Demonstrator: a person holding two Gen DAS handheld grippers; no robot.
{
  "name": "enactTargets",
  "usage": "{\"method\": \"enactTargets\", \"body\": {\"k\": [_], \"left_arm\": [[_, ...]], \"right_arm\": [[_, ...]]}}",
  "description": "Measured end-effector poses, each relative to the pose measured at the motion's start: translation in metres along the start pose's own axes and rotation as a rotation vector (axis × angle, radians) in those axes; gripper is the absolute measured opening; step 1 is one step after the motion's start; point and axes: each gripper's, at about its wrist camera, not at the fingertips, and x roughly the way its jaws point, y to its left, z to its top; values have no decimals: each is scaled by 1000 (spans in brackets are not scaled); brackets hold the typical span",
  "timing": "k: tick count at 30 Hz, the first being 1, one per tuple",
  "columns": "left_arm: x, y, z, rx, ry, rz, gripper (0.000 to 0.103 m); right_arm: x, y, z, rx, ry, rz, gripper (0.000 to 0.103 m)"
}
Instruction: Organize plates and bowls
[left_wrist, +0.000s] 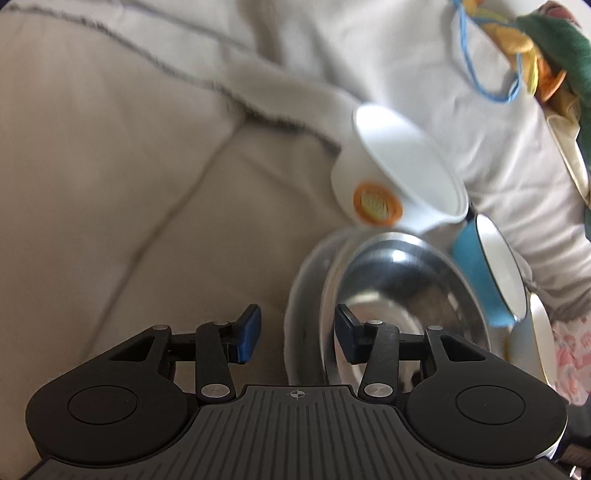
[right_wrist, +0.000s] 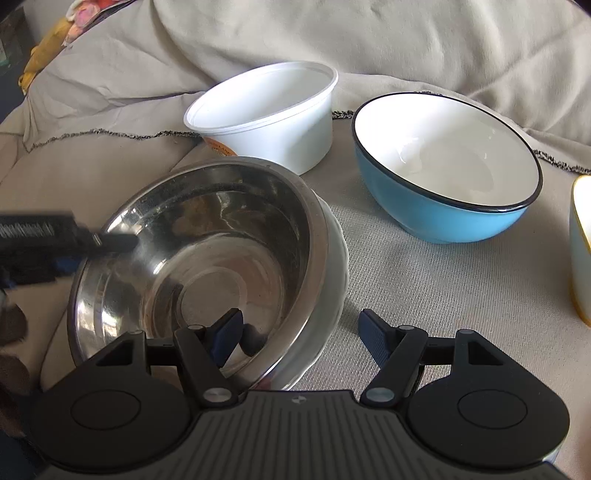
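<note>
Nearest to the right gripper (right_wrist: 299, 332) is the steel bowl (right_wrist: 207, 266), which sits tilted inside a white bowl (right_wrist: 332, 273) on the beige cloth (right_wrist: 424, 280) that covers the soft surface. The steel bowl looks light, stiff and slippery, so I judge the thin rim is the best place to take it, one pad inside and one outside. The right jaws stand wide open and hold nothing; the left pad hangs over the inside of the steel bowl, the right pad over the cloth. The left gripper (left_wrist: 297, 334) also has its jaws open and empty, with the rims of both bowls between the pads, but I cannot tell if they touch. Farther away stands the blue bowl (right_wrist: 443, 177), probably ceramic, heavier and fragile. Beside it, just behind the steel bowl, is the white plastic tub (right_wrist: 273, 110), light and a little flexible.
</note>
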Motion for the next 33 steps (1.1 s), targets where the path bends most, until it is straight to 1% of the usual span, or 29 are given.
{"method": "enactTargets", "body": {"k": [1, 2, 3, 7, 10, 12, 14, 18, 22, 23, 24, 27, 28, 29, 30, 31, 33], "left_arm": [[2, 0, -1, -1, 7, -19, 48], [2, -1, -2, 5, 3, -39, 43], [1, -2, -2, 16, -3, -50, 41], [0, -12, -6, 47, -1, -7, 40], [-3, -20, -10, 55, 19, 21, 41], [-6, -29, -17, 66, 36, 26, 47], [-7, -40, -28, 86, 50, 22, 51], [-4, -60, -46, 156, 67, 33, 51], [-7, -73, -47, 178, 58, 101, 49], [-13, -77, -47, 186, 39, 128, 49], [-21, -82, -46, 203, -3, 156, 48], [-51, -104, -41, 248, -148, 232, 48], [-57, -115, -39, 259, -192, 232, 48], [-60, -128, -37, 270, -218, 205, 48], [-57, -142, -36, 282, -214, 143, 48], [-48, -157, -35, 293, -177, 57, 48], [-17, -185, -37, 278, -54, -116, 48]], "right_arm": [[-2, -3, 2, 21, 0, 26, 60], [-4, -5, 4, 44, 5, 64, 53], [-5, -7, 7, 71, 13, 94, 54], [1, -16, 13, 113, 38, 132, 52], [-6, -23, 10, 130, 42, 166, 50], [-16, -25, 5, 122, 36, 171, 50], [-27, -27, -1, 101, 27, 156, 50], [-45, -43, -16, 122, 31, 144, 51], [-50, -60, -22, 134, 40, 176, 51], [-53, -63, -21, 133, 33, 172, 51], [-60, -66, -20, 124, 12, 162, 51], [-97, -88, -11, 99, -102, 115, 51], [-109, -100, -8, 101, -143, 81, 51], [-120, -114, -4, 112, -181, 34, 51], [-128, -132, 1, 140, -217, -24, 51], [-133, -150, 5, 176, -247, -78, 52], [-132, -187, 10, 264, -281, -177, 52]]}}
